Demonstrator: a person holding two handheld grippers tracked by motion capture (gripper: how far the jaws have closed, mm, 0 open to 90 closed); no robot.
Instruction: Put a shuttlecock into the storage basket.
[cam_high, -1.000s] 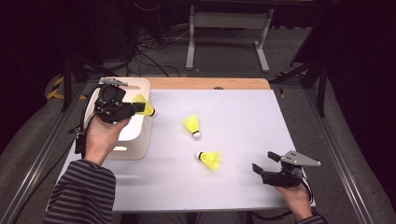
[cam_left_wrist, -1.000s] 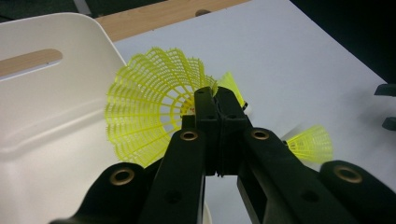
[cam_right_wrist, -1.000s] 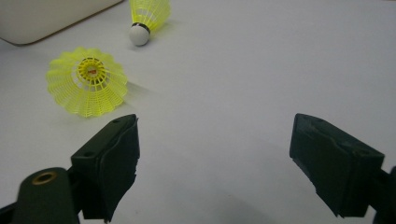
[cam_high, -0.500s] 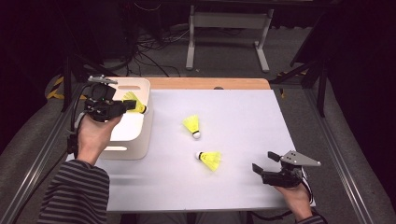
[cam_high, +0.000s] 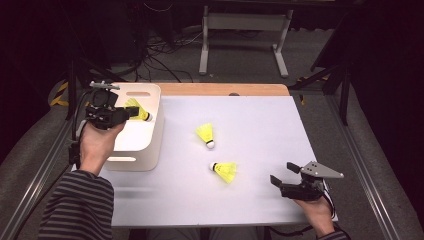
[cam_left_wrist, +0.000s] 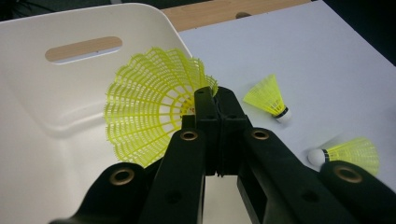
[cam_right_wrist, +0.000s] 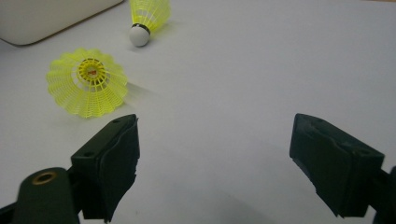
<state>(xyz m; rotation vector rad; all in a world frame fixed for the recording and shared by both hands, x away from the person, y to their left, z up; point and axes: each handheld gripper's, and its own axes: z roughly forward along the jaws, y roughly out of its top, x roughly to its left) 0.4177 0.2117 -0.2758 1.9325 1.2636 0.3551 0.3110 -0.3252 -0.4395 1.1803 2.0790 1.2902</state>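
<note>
Bin (cam_high: 150, 131) wall blocks left (centre open).

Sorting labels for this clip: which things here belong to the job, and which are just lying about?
Job: held shuttlecock, left gripper, white bin, two loose shuttlecocks, right gripper.
Lying about: metal stand, floor cables.

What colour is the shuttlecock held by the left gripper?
Bright yellow; the shuttlecock shows best in the left gripper view.

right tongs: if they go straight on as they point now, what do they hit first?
Probably nothing soon: the open right tongs look along bare white table. The nearer shuttlecock lies left of that line, the far shuttlecock beyond it. Depth is unclear, so a slight leftward drift could clip the nearer one.
</note>
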